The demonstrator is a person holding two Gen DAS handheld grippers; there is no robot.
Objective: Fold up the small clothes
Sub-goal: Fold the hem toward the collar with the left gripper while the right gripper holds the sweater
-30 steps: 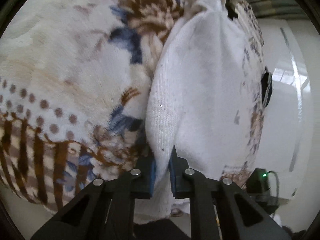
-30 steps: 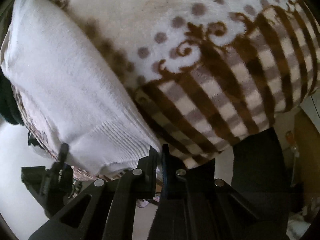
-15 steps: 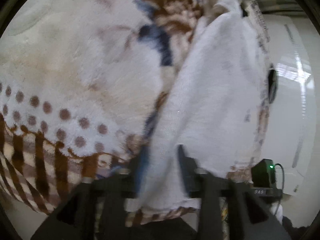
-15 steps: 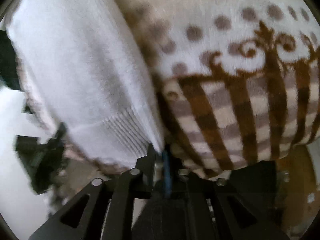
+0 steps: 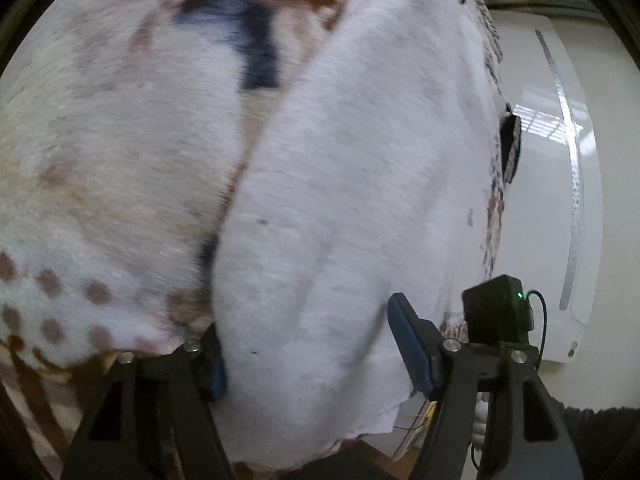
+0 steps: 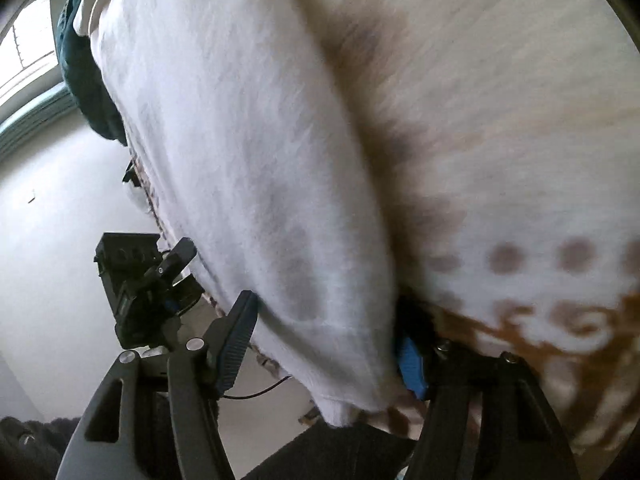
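A white knit garment [image 5: 360, 200] lies folded on a patterned fleece blanket [image 5: 120, 160]. In the left wrist view my left gripper [image 5: 308, 344] is open, its jaws wide apart on either side of the garment's near edge. In the right wrist view the same garment [image 6: 240, 160] runs up the middle, and my right gripper [image 6: 324, 344] is open with its fingers astride the garment's ribbed hem. The left gripper's black body [image 6: 140, 280] shows at the far side of the cloth.
The blanket [image 6: 520, 140] has brown dots, stripes and blue flowers. A dark teal cloth [image 6: 84, 72] lies at the far end of the garment. The right gripper's black body [image 5: 496, 312] with a green light shows near the blanket's edge. A pale floor lies beyond.
Both grippers were shut on the garment's edges one second ago. Both have opened wide and let the cloth go, and it now lies on the blanket.
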